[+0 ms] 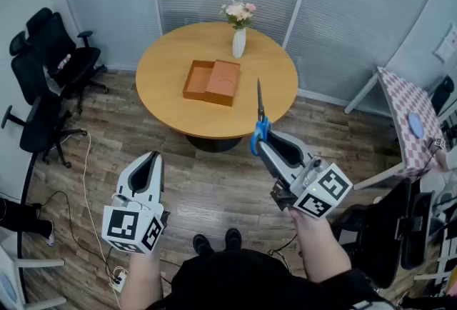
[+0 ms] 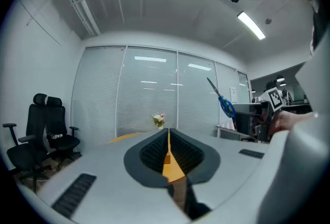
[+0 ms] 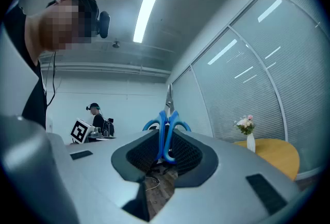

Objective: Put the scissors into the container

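The right gripper (image 1: 265, 144) is seen low in the head view, raised in front of the person, and its jaws are pinched on the blue handles of the scissors (image 1: 259, 114). In the right gripper view the scissors (image 3: 166, 132) are clamped by their handle loops between the two dark pads, with the closed blades pointing straight out beyond the gripper (image 3: 166, 140). The left gripper (image 1: 151, 160) is held lower and to the left. Its own view shows the jaws pressed almost together with only a thin slit between them, and nothing is held in the gripper (image 2: 168, 141).

A round wooden surface (image 1: 166, 71) stands ahead, well apart from both grippers, with wooden floor (image 1: 207, 183) in between. On it lies the container (image 1: 212, 82), an open, shallow orange-brown box that appears empty. Just behind it stands a white vase (image 1: 238, 43) with pink flowers (image 1: 238, 12). Black office chairs (image 1: 57, 51) are seen at the left wall.

The task is judged to be partly done: the scissors are already gripped and lifted. They have yet to be carried to the surface, lowered over the container and released inside it
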A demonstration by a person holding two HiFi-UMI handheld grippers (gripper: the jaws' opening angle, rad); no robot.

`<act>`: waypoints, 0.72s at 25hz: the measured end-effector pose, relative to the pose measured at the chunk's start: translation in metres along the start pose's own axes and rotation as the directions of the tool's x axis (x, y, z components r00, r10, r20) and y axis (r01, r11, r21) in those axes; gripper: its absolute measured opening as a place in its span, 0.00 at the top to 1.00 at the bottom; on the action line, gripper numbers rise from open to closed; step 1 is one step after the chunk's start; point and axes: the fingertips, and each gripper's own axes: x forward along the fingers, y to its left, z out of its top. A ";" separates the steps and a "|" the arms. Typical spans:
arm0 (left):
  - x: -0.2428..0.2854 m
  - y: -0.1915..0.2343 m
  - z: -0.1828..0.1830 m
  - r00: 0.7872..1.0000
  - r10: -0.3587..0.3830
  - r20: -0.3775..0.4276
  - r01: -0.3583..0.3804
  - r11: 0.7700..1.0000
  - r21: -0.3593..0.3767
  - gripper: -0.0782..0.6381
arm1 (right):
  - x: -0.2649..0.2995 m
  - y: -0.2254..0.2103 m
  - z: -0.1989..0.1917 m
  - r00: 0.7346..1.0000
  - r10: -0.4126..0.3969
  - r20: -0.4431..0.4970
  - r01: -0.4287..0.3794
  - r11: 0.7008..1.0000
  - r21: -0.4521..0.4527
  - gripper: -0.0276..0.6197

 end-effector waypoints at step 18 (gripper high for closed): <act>-0.020 0.003 0.005 0.999 -0.037 0.013 0.036 0.999 0.013 0.86 | 0.028 0.030 -0.013 0.999 0.012 -0.035 -0.014 0.998 -0.067 0.81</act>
